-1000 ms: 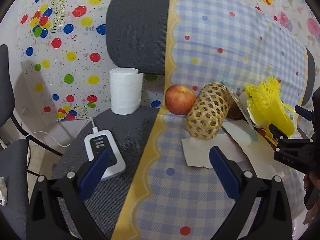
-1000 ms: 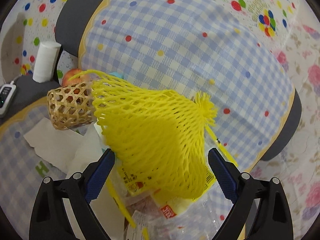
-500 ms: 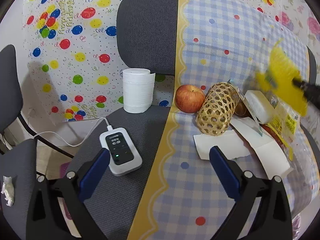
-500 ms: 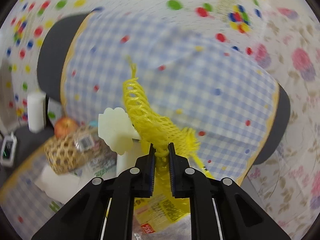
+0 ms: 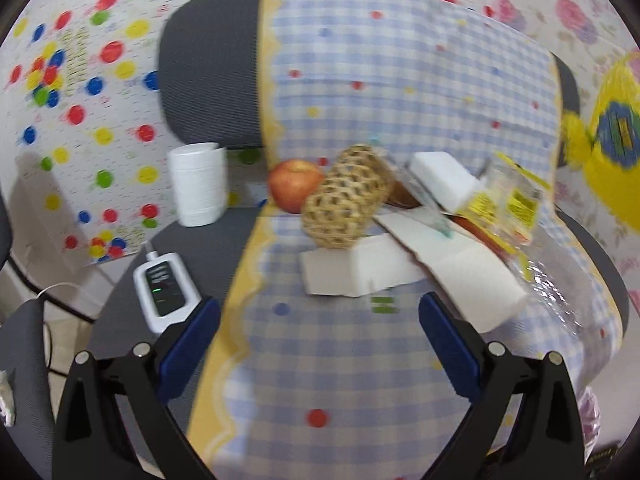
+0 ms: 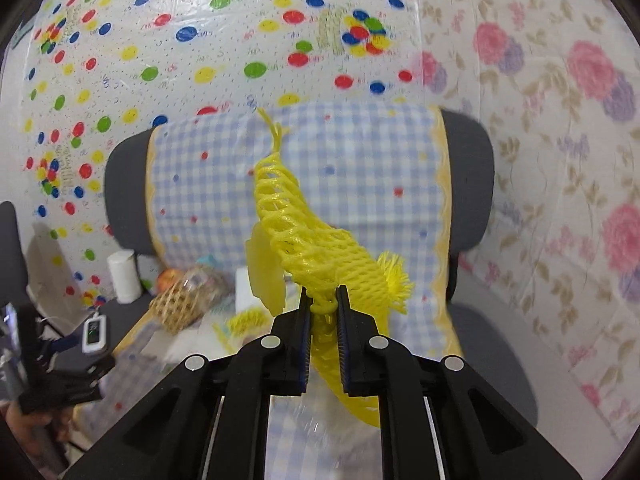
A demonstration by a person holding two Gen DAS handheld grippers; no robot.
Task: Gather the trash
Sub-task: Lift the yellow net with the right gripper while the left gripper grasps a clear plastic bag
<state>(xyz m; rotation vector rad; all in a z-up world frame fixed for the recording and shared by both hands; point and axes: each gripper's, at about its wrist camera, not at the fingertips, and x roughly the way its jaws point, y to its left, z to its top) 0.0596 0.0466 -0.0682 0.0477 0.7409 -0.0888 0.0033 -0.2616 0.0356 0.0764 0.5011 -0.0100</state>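
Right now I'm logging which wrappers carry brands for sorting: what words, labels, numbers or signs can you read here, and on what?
None can be read for certain.
Yellow snack wrapper: dark print blocks, blurred.
White charger device: a lit green mark, no legible text.
Checked cloth: a small green mark near the paper, blurred.
Dotted wall sheet: yellowish lettering, too blurred.
Yellow foam net in the right gripper: no print.
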